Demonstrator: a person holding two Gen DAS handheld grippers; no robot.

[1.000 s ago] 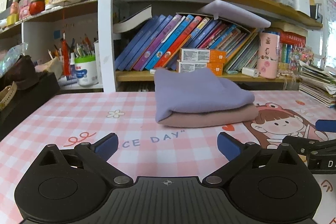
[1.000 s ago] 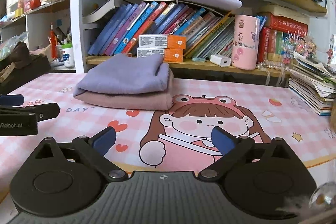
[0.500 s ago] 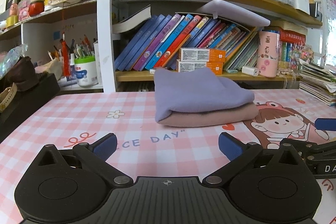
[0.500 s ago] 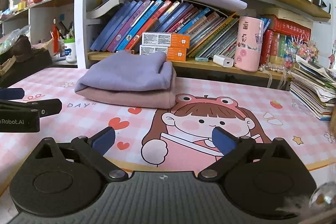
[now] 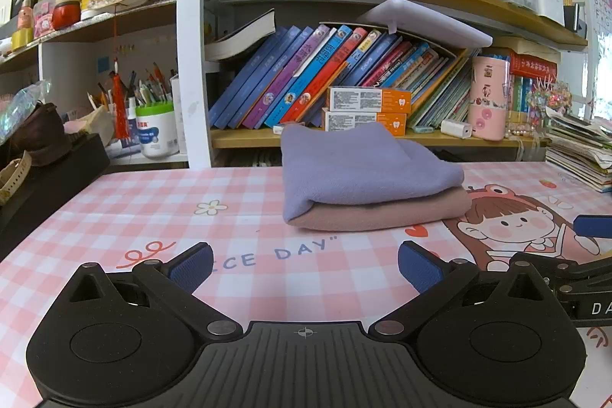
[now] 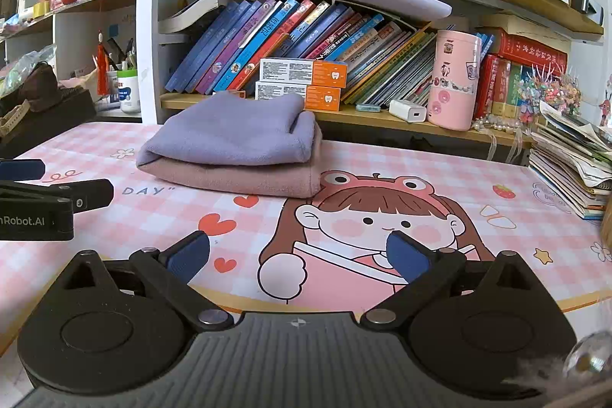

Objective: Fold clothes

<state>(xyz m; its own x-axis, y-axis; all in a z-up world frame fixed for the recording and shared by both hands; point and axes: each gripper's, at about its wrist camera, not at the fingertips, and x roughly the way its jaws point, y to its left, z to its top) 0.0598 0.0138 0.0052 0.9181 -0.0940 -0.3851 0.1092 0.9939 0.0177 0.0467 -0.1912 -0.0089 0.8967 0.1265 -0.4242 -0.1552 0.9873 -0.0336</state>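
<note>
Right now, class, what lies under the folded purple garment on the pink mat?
A folded pink garment lies directly under the purple garment, its edge showing along the front and right. Beneath both is the pink checked mat. Anything between the layers is covered.

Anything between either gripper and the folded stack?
Nothing visible. Only bare pink mat lies between the open left gripper and the purple cloth on the pink cloth; likewise for the open right gripper.

Home study: crammed bookshelves (image 5: pixel 344 79), cartoon desk mat (image 6: pixel 382 224)
</note>
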